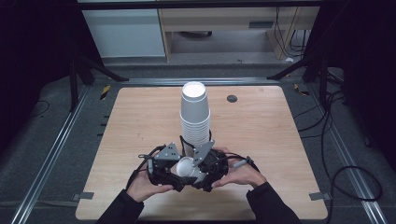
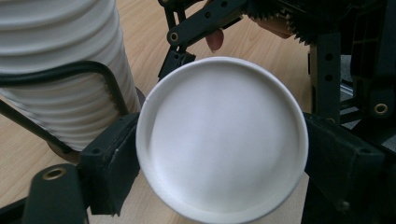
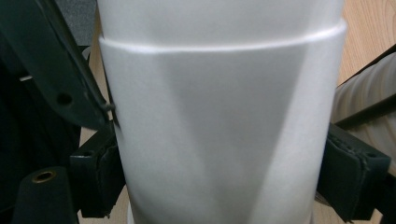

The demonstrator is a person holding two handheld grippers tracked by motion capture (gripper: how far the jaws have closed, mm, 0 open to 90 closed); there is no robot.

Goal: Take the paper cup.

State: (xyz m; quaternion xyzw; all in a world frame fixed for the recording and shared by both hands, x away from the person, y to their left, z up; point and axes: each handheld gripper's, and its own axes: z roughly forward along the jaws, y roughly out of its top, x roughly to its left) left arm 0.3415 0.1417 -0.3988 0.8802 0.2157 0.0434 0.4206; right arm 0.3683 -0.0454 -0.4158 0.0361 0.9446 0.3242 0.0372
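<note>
Centrally, near the wooden table's [image 1: 261, 140] front edge, both grippers clamp one white paper cup [image 1: 187, 169] lying sideways — left gripper [image 2: 219, 154] and right gripper [image 3: 219, 172]; tall white cup stack [image 1: 195, 116] touches behind — open tabletop either side.

White paper cups [image 1: 195, 112] w/ ribbed rims; light wood-grain desk [image 1: 261, 135]; black hand-held gripper [image 1: 180, 170] pads, maybe grey plates.

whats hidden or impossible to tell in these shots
- Base of the cup stack: high view, hidden behind both tools and the held cup.
- Held cup's inside: left gripper view, its closed bottom faces the camera.
- One cup or two nested: right gripper view, a rim line crosses the wall; the frame edge cuts off the rest.
- Small dark disc on the table: high view, too small to identify.
</note>
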